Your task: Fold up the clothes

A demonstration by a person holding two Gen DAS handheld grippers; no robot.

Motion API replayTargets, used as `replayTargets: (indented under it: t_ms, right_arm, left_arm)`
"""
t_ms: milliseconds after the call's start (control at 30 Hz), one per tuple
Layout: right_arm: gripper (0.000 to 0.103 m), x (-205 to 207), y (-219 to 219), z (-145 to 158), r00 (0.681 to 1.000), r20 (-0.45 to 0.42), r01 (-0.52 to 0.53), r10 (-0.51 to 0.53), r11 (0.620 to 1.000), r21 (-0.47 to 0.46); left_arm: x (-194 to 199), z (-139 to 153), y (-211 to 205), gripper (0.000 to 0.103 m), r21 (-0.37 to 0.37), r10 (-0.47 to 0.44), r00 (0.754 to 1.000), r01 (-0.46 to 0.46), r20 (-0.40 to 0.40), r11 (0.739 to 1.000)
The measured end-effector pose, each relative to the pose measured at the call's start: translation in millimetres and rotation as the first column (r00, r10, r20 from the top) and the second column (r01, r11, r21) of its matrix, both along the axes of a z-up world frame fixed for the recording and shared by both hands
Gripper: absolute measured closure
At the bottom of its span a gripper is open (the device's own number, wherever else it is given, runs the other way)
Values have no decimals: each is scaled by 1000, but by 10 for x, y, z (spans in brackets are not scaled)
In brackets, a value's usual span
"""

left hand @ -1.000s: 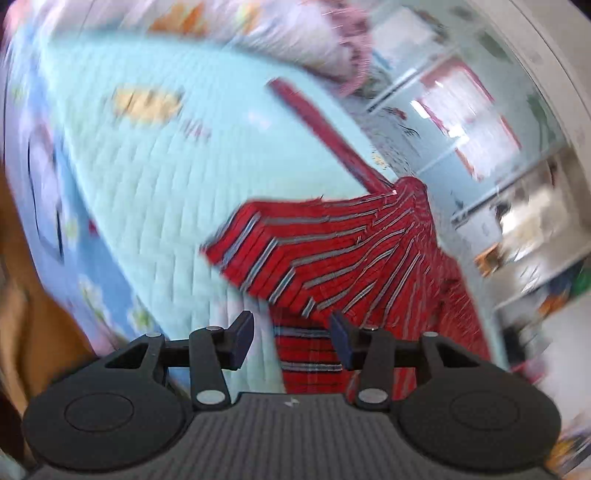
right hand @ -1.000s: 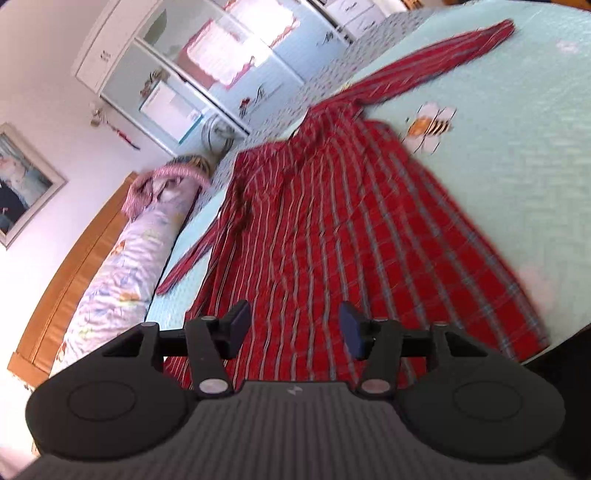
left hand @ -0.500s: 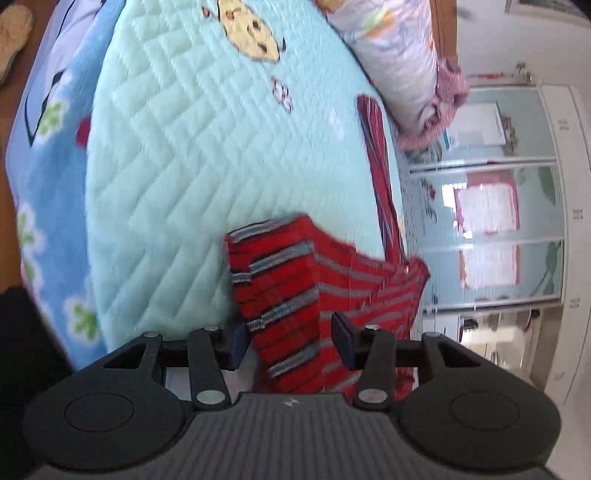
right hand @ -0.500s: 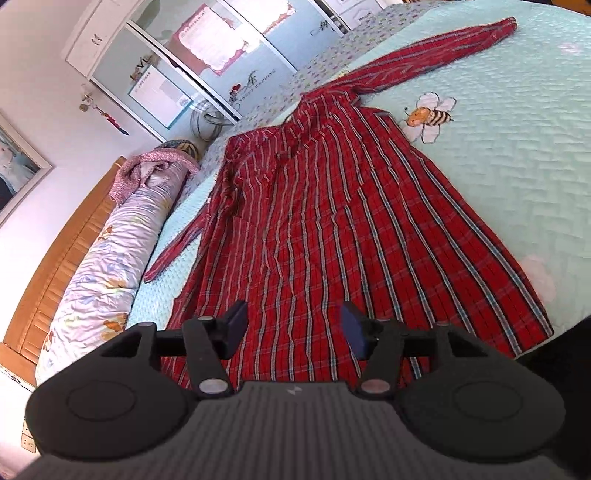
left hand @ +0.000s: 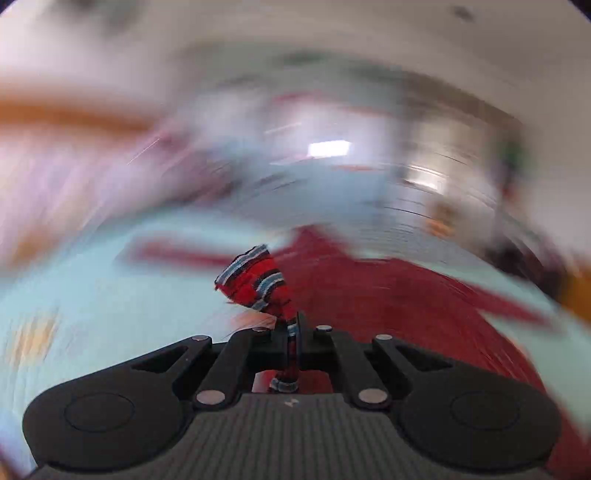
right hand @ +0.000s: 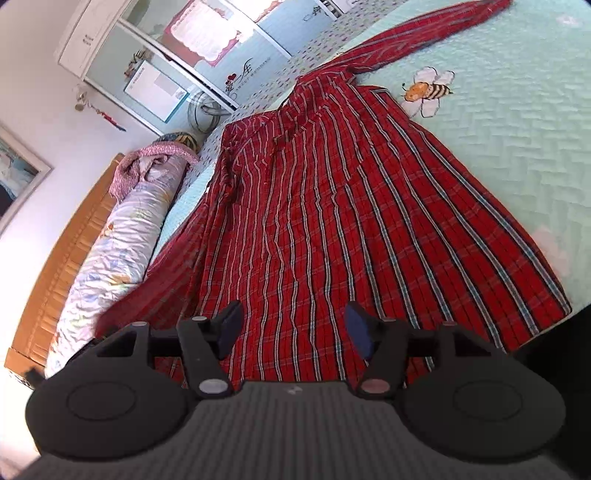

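We lift the shirt's corner for the first fold
Left gripper (left hand: 291,332) pinches the plaid shirt (right hand: 332,221); right gripper (right hand: 291,328) spread, empty; next we carry the corner across.

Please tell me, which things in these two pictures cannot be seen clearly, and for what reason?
- Left wrist view: the room, bed and most of the red plaid shirt are smeared by motion blur; only the fabric pinched in the left gripper is sharp.
- Right wrist view: the shirt's lower hem is hidden behind the right gripper, whose jaws have just been opening, nothing between them.
- Right wrist view: the far sleeve is cut off by the top edge.
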State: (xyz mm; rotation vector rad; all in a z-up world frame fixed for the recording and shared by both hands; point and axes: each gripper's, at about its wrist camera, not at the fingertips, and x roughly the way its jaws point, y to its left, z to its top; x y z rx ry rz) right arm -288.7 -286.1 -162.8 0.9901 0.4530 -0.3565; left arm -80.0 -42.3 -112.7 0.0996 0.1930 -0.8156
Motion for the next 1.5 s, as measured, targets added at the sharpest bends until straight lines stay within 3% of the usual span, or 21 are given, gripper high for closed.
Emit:
replayTargets:
  t_ms: [33, 100, 200, 300, 433, 667, 833, 1033, 1300, 1500]
  right_arm:
    - [40, -17, -11, -9, 1000, 8, 5, -5, 1000, 9]
    - [40, -83, -35, -8, 999, 26, 21, -21, 1000, 16]
    - [40, -211, -76, -23, 998, 44, 51, -53, 998, 27]
    - [40, -350, -128, -66, 995, 51, 85, -87, 995, 42]
    - [40, -422, -188, -95, 991, 61, 113, -117, 991, 69]
    - [40, -210, -234, 10, 991, 95, 87, -91, 995, 47]
    - [40, 0, -232, 86, 994, 95, 55, -57, 998, 18]
    - [40, 437, -509, 459, 991, 129, 34, -23, 996, -79]
    - [35, 1589, -1135, 989, 992, 122, -15, 43, 975, -222]
    - [35, 2730, -1856, 1029, 991, 106, -60, 83, 978, -199]
  left_arm:
    - [-231, 16, -154, 101, 64, -99, 993, 95, 58, 993]
    - [-616, -94, -408, 101, 207, -269, 960, 249, 78, 946]
    - [-985, -399, -608, 101, 329, -431, 902, 412, -16, 850]
    - [-1104, -653, -656, 101, 356, -451, 881, 472, -143, 807]
    - [-1060, -702, -619, 101, 357, -405, 891, 453, -204, 817]
    - [-908, -739, -658, 101, 376, -403, 892, 452, -207, 809]
    - [-724, -740, -701, 100, 351, -365, 905, 422, -217, 836]
    - [-671, -709, -581, 100, 316, -361, 900, 426, -246, 848]
    - [-446, -814, -516, 97, 281, -319, 898, 404, -303, 870]
    - [-182, -1017, -528, 96, 257, -307, 860, 431, -409, 865]
